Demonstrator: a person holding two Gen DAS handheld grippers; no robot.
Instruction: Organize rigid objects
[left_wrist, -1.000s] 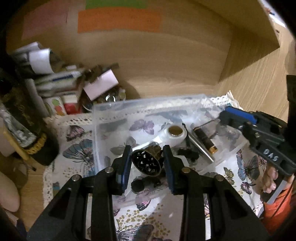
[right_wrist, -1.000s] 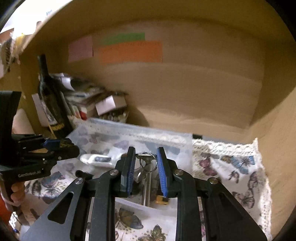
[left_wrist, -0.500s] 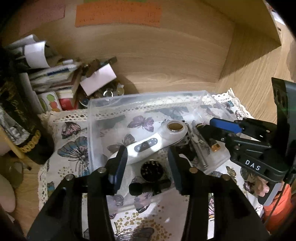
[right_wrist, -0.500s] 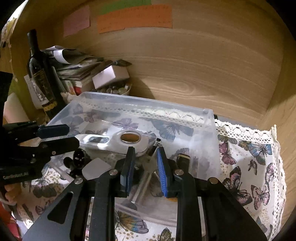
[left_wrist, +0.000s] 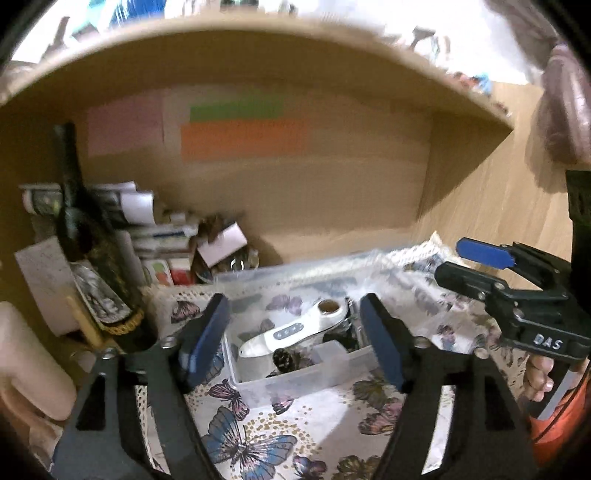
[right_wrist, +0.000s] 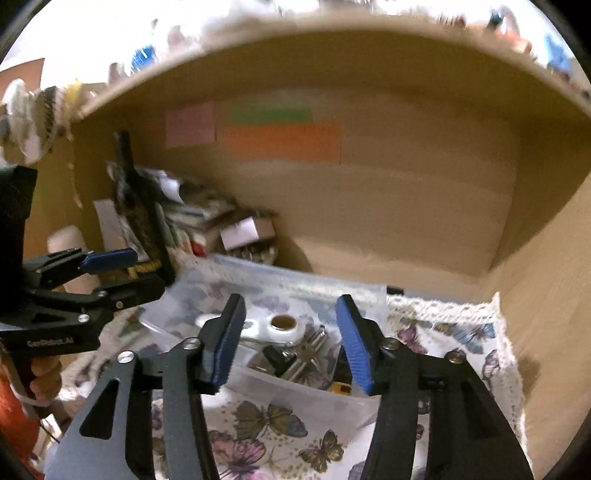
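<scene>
Clear plastic box (left_wrist: 295, 384) sits on a butterfly-print cloth (left_wrist: 258, 435) inside a wooden shelf, gathering the loose things in one place. From the left wrist view, the left gripper (left_wrist: 295, 343) hangs wide open and empty just in front of the box; a white handheld device (left_wrist: 291, 332) lies inside. From the right wrist view, the right gripper (right_wrist: 291, 339) is likewise spread wide, holding nothing, above metal keys (right_wrist: 306, 354) in the box.

The black left gripper with blue-padded fingers (left_wrist: 295, 339) points toward 12 o'clock, jaws spread wide and empty. The matching black right gripper (right_wrist: 291, 341), at its 3 o'clock, gapes likewise.
</scene>
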